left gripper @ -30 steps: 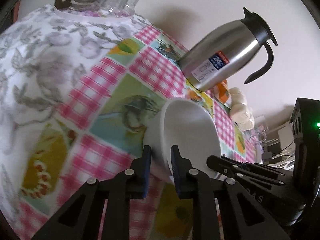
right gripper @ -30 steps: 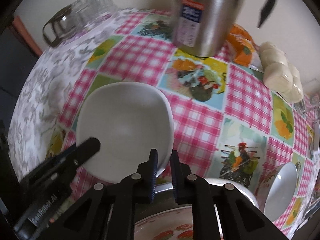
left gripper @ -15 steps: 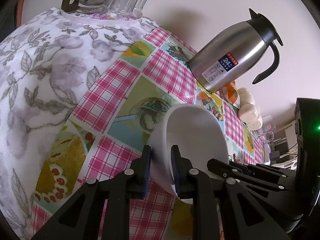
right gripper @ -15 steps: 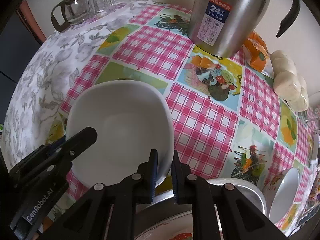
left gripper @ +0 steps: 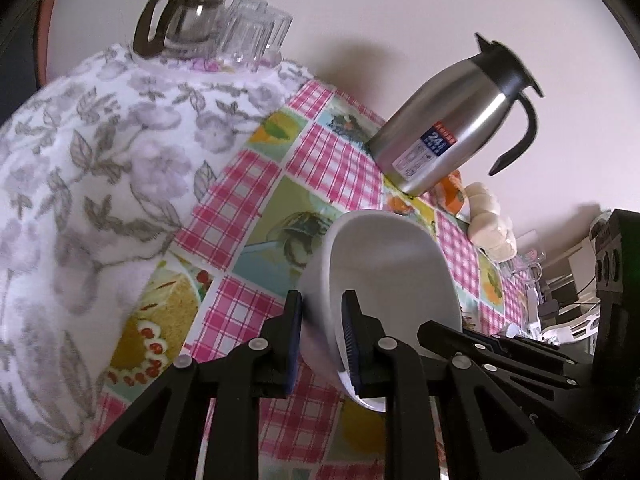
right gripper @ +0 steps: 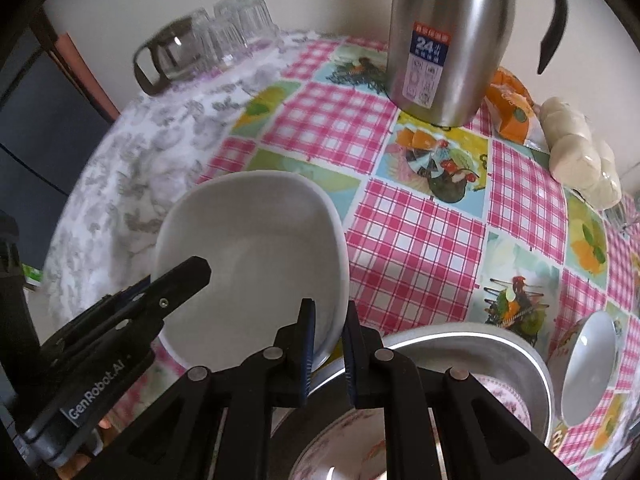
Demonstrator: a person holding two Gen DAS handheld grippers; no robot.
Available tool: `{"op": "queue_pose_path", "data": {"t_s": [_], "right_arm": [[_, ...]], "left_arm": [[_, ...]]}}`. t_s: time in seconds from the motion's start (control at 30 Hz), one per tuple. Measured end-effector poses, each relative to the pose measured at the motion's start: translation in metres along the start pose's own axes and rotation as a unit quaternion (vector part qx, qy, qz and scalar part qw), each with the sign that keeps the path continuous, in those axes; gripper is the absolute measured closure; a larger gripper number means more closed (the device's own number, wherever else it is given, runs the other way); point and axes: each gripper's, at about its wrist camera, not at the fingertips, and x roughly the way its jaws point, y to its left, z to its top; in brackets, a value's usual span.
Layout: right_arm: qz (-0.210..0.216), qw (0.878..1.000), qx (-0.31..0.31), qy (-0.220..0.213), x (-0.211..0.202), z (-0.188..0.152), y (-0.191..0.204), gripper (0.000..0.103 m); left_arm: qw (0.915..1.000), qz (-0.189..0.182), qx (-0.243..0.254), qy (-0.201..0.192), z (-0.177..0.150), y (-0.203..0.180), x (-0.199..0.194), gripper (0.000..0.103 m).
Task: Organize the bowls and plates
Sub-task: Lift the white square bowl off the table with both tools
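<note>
Above the checked tablecloth (right gripper: 420, 240), white bowl (right gripper: 256, 256) clamped by left gripper (left gripper: 320, 320) and right gripper (right gripper: 328, 332).

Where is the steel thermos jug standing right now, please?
The steel thermos jug stands at the far edge of the table by the wall, top centre in the right wrist view, with an orange packet just to its right and the white bowl nearer the camera.

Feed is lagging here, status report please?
Left gripper and right gripper both shut on white bowl rim. Metal basin sits close beside.
</note>
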Motion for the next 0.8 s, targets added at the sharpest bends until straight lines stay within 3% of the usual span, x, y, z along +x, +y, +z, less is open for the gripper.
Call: {"op": "queue_pose_path", "data": {"t_s": [0.47, 0.8], "right_arm": [[0.044, 0.994, 0.021, -0.102, -0.09, -0.038, -0.007, 0.089], [0.079, 0.98, 0.057, -0.172, -0.135, -0.081, -0.023, 0.089]], "left_arm": [[0.9964, 0.014, 0.053, -0.065, -0.017, -0.05, -0.081, 0.082], [0.9902, 0.013, 0.099, -0.098, -0.034, -0.083, -0.117, 0.082]]}}
